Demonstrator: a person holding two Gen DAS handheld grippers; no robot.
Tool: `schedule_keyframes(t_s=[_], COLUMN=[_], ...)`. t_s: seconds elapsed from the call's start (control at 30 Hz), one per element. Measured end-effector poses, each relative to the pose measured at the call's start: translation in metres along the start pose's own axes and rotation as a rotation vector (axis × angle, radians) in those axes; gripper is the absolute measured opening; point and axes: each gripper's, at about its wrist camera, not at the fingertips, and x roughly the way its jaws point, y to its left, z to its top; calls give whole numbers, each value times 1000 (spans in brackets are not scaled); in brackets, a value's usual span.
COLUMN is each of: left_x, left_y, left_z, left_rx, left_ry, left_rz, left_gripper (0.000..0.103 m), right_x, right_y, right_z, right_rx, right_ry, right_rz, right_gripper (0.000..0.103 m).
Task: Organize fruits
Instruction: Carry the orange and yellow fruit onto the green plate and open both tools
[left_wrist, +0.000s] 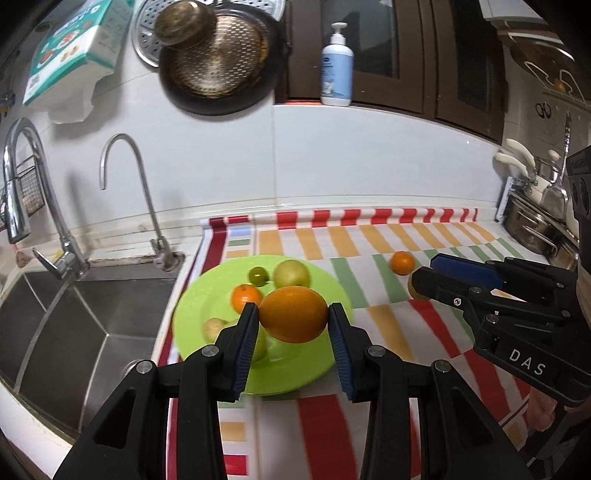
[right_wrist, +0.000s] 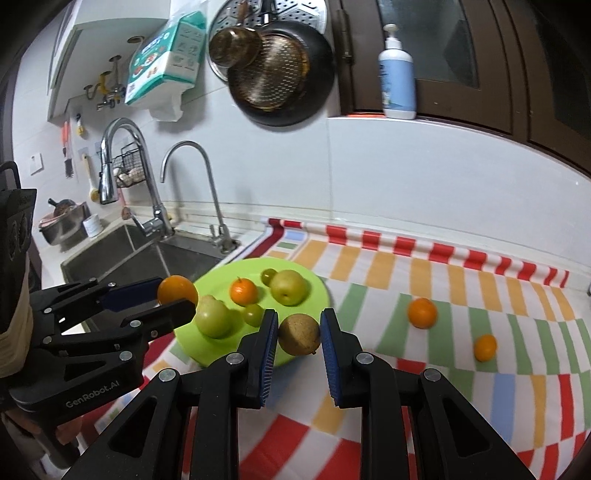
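On striped cloth (right_wrist: 461, 295) two oranges (right_wrist: 422, 313); green plate (right_wrist: 207, 350) holds perhaps five fruits.

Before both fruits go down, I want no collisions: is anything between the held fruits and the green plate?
Nothing visible between. The orange and brown pear hang above the round green plate; fruit already crowds it.

Left tool (left_wrist: 292, 314): pads clamped on an orange (left_wrist: 293, 314), pitched down, raised off the tabletop. Right tool (right_wrist: 299, 334): pads clamped on a brown fruit (right_wrist: 298, 334), same downward pitch. In the left view, the right tool sits at 3 o'clock.
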Motion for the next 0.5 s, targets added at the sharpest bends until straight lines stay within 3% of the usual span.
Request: schedule_keyframes(t_s=[0.5], left_x=[28], left_y=[58], left_z=[7], left_rx=[1], left_ry=[17], left_rz=[33], left_gripper=[38], right_x=[56], right_y=[44], right_z=[25], right_rx=[-30], right_ry=[11], right_rz=[35], right_gripper=[25])
